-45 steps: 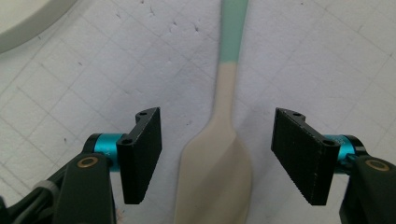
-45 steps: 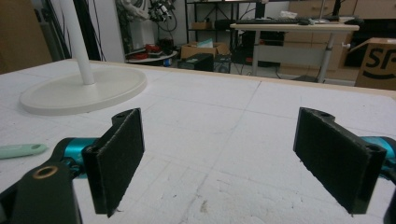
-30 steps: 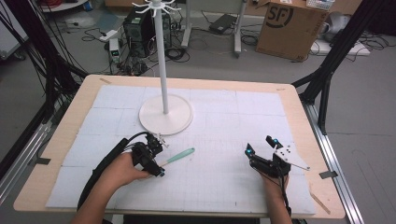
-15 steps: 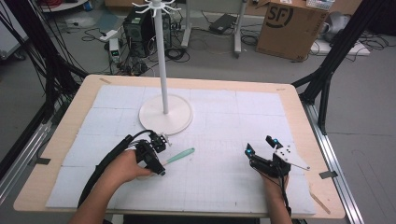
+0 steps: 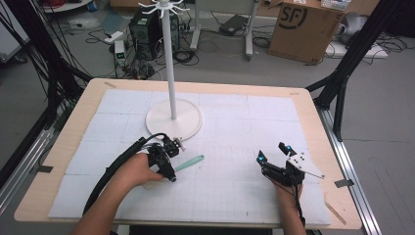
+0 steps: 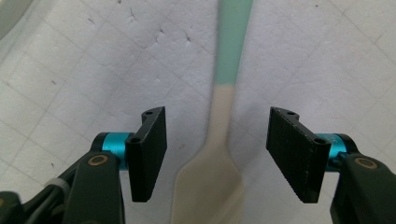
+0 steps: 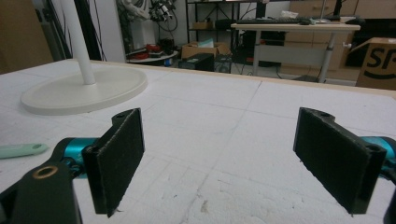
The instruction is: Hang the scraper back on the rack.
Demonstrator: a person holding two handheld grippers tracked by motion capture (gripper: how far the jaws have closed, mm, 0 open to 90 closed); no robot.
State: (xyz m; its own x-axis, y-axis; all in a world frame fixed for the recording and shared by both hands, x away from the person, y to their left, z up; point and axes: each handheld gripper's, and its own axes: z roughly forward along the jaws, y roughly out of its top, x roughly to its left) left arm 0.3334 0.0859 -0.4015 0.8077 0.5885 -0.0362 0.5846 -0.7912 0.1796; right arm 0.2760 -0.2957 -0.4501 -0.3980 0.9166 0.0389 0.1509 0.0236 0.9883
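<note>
Spatula point(image 6: 219, 140), beige blade, mint handle, flat on mat

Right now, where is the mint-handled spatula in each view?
High view: spatula left of centre, beside the left gripper.
Left gripper view: centre, between the open jaws.
Right gripper view: handle tip at the left edge.
Shared landmark: white stand base.
</note>
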